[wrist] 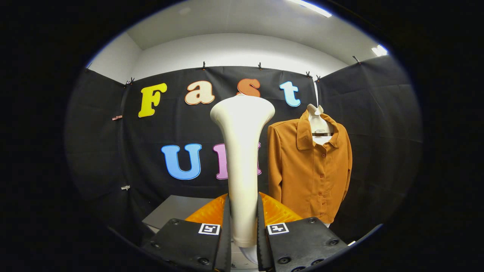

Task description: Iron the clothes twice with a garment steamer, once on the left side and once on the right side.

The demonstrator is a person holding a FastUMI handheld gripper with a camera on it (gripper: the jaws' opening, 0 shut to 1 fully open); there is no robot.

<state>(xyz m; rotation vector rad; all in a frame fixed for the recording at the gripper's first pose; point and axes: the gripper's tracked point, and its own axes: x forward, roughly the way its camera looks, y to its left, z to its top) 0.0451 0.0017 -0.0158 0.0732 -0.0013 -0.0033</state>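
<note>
- The tongs (244,230) are clenched on the garment steamer (242,151), both fingers pressing its cream handle from either side.
- The steamer stands upright between the fingers, its flared head up above them, well apart from any fabric.
- Just beyond the fingers sits something orange and ribbed (278,211), with a grey desk (172,211) to its left.
- Further off and to the right, an orange-brown shirt (310,166) hangs on a hanger against the booth wall.
- Judging by this, the steamer is picked up but neither pass has begun; the left and right strokes both remain.
</note>
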